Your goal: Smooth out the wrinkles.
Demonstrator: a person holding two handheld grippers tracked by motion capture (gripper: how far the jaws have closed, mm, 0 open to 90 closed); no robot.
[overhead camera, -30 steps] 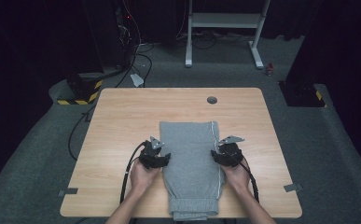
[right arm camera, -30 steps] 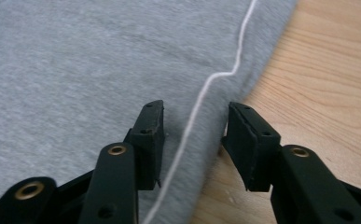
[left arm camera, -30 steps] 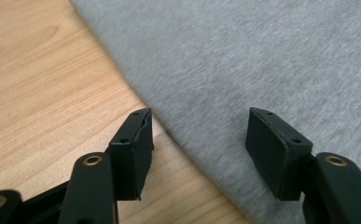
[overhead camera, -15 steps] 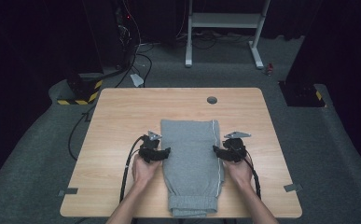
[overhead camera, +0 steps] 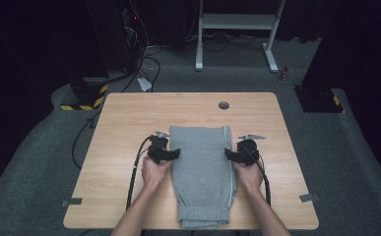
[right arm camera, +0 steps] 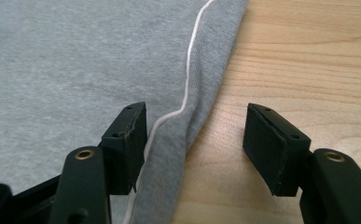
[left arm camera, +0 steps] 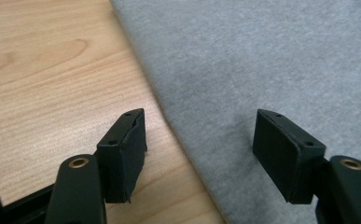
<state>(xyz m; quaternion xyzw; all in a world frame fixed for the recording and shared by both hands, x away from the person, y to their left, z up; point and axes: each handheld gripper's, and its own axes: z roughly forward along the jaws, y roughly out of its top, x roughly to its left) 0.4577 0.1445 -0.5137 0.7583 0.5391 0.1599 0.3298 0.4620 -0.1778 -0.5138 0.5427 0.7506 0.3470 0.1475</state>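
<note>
Folded grey sweatpants [overhead camera: 203, 167] lie lengthwise on the wooden table [overhead camera: 129, 118], cuffs at the near edge. My left gripper [overhead camera: 172, 154] sits at their left side. In the left gripper view it [left arm camera: 199, 126] is open, and its jaws, which have just been opening, straddle the cloth's [left arm camera: 271, 60] edge without pressing it. My right gripper [overhead camera: 230, 155] sits at the right side. In the right gripper view it [right arm camera: 194, 119] is open, its jaws also just opened wider, and the hem with the white stripe [right arm camera: 190, 70] lies loose between them.
A round cable hole [overhead camera: 223, 105] sits in the table's far middle. Bare wood [overhead camera: 286, 162] flanks the sweatpants on both sides. Black cables [overhead camera: 134, 177] trail from the left gripper toward the near edge. Floor cables and a white desk frame [overhead camera: 237, 22] lie beyond the table.
Both grippers have slid a little toward the far side and outward along the sweatpants' edges. Their jaws stand wider apart than before.
</note>
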